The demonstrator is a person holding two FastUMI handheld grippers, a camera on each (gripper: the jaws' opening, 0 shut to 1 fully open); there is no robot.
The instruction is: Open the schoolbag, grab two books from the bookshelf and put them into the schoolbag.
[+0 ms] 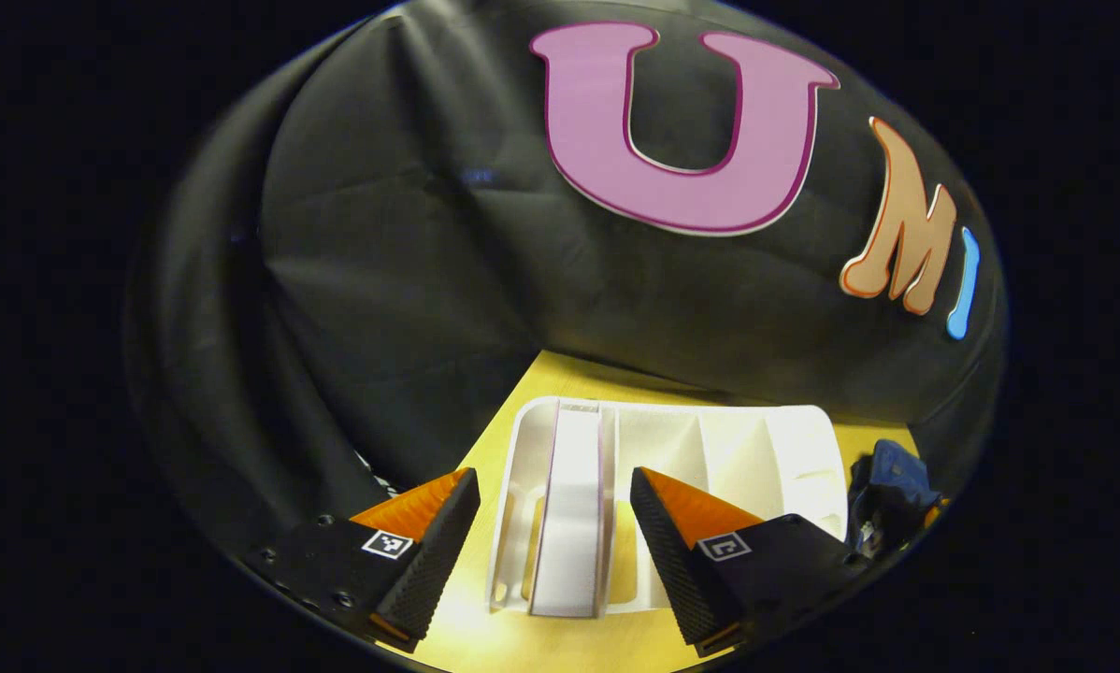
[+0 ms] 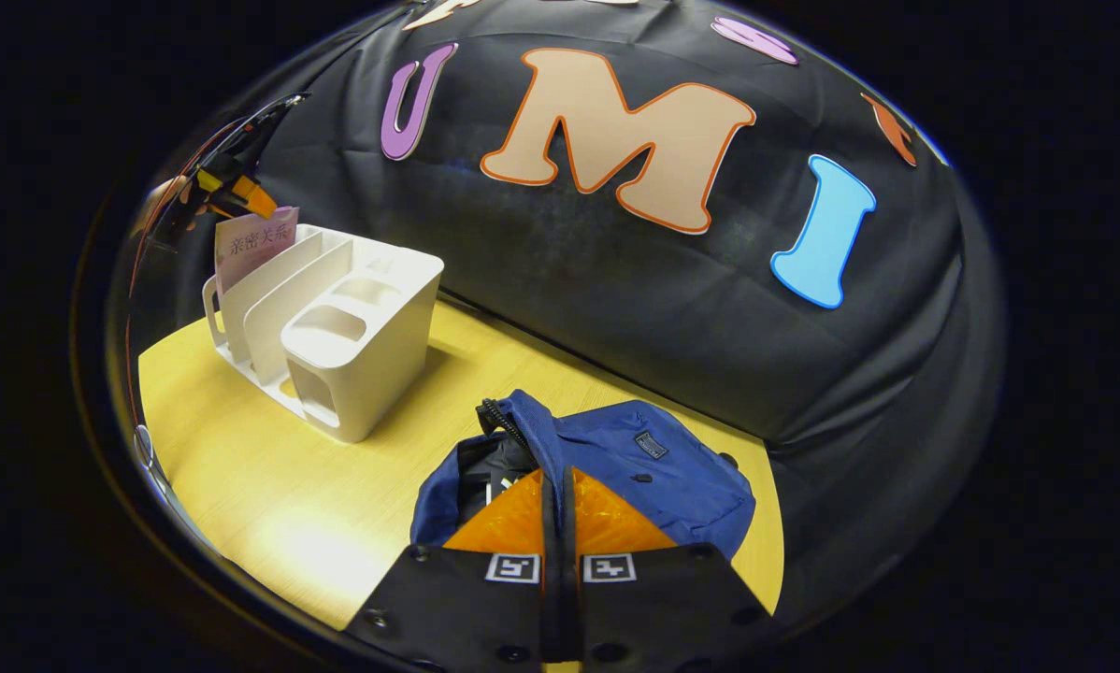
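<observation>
Book (image 1: 567,509) upright between left tool's (image 1: 552,551) spread fingers

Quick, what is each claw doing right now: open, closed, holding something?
Left claw: open, one finger on each side of the book in the white bookshelf, not yet pressing it.
Right claw: closed, empty, above the blue schoolbag.

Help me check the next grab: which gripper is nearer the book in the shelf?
Left. The left gripper hangs open around the book; the right gripper sits shut by the schoolbag.
</observation>
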